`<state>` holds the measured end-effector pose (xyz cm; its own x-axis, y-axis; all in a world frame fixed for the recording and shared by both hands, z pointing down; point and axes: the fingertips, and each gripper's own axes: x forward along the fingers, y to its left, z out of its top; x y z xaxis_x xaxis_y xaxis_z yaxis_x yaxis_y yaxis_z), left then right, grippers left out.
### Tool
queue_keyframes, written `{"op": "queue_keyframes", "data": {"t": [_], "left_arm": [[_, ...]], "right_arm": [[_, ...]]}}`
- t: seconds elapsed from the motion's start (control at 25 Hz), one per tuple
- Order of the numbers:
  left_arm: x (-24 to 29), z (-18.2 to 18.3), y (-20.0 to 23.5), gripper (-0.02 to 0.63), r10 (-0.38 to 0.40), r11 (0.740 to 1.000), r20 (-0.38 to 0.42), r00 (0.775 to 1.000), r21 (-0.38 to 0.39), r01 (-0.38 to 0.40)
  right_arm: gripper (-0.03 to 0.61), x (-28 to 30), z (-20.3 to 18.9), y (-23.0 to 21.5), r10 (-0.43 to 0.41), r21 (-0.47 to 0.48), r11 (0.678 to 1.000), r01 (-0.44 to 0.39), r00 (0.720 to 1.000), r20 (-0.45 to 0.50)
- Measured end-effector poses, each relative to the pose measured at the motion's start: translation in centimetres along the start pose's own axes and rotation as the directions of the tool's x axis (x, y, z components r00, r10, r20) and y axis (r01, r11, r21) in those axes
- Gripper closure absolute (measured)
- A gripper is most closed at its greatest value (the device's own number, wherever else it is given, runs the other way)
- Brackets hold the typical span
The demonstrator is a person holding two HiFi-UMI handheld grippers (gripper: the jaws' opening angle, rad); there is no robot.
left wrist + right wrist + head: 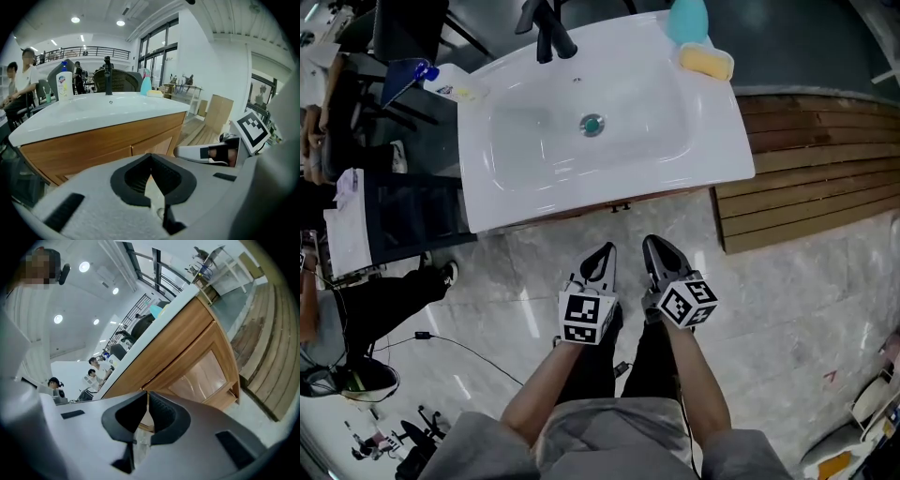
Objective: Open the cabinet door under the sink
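A white sink (581, 122) sits on a wooden cabinet, of which only the top front edge (619, 203) shows from above. In the left gripper view the closed wooden cabinet doors (145, 145) stand just ahead. The right gripper view shows them tilted, with a door panel (199, 376) to the right. Both grippers hang side by side over the floor in front of the cabinet, apart from it. My left gripper (602, 255) (151, 158) is shut with nothing in it. My right gripper (654, 248) (146, 397) is also shut and holds nothing.
A black faucet (548, 33), a teal bottle (687, 19) and a yellow sponge in a dish (706, 61) are on the sink. Wooden decking (816, 159) lies at the right. A seated person (375, 300) and a floor cable (459, 342) are at the left.
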<state>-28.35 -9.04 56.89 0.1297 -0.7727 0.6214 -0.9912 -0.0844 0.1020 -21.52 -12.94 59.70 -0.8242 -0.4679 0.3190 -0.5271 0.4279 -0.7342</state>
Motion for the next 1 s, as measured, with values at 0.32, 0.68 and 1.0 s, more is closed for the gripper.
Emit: {"op": "queue_keyframes", "data": {"t": [0.32, 0.68, 1.0], "left_arm": [[0.9, -2.8, 1.4, 0.606, -0.032, 0.999, -0.011, 0.999, 0.032, 0.032], [2.9, -5.6, 2.1, 0.606, -0.065, 0.996, -0.021, 0.998, 0.062, 0.067], [5.3, -7.9, 3.0, 0.606, -0.073, 0.996, -0.040, 0.997, 0.050, 0.075]], "right_arm": [[0.566, 1.5, -3.3, -1.1, -0.015, 0.084, 0.996, 0.010, 0.998, 0.058], [0.565, 3.9, -6.3, -4.2, -0.020, 0.182, 0.983, -0.002, 0.993, 0.120], [0.522, 6.8, -8.8, -7.3, -0.052, 0.240, 0.971, 0.014, 0.988, 0.149]]}}
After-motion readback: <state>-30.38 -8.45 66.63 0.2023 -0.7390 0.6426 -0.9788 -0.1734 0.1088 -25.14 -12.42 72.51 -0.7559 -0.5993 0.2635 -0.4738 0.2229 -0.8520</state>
